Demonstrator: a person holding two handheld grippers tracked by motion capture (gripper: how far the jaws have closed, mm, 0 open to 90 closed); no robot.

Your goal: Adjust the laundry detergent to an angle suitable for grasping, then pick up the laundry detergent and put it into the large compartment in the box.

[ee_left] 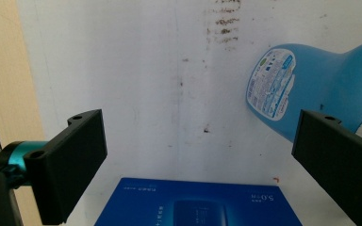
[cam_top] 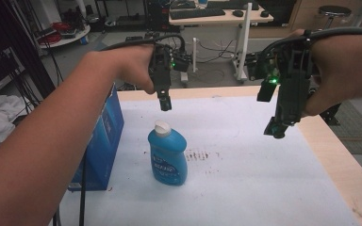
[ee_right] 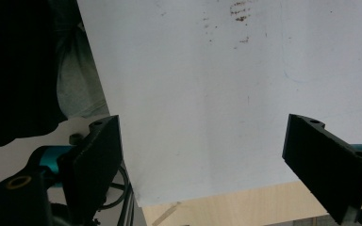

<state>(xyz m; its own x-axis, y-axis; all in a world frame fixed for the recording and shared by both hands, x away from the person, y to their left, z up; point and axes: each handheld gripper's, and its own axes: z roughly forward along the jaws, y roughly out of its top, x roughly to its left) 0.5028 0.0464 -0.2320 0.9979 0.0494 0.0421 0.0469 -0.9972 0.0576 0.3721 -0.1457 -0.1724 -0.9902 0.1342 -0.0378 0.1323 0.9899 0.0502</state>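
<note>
A blue bottle (cam_top: pixel 168 157) with a white cap stands upright on the white table sheet (cam_top: pixel 245 165), left of centre. My left gripper (cam_top: pixel 165 102) hangs in the air just above and behind its cap, pointing down. In the left gripper view the bottle (ee_left: pixel 311 89) lies at the right, beyond the wide-apart jaws, and the gripper (ee_left: pixel 202 169) is open and empty. My right gripper (cam_top: pixel 277 129) hovers over the table's right side. In the right gripper view it (ee_right: pixel 202 160) stands open over bare white sheet (ee_right: pixel 207 84).
A blue box (cam_top: pixel 102 141) stands on edge at the table's left side, near the bottle; its top (ee_left: pixel 198 205) shows below the left jaws. Brown stains (cam_top: pixel 200 155) mark the sheet beside the bottle. Wooden table edges (cam_top: pixel 339 155) frame the sheet. A desk and cables stand beyond.
</note>
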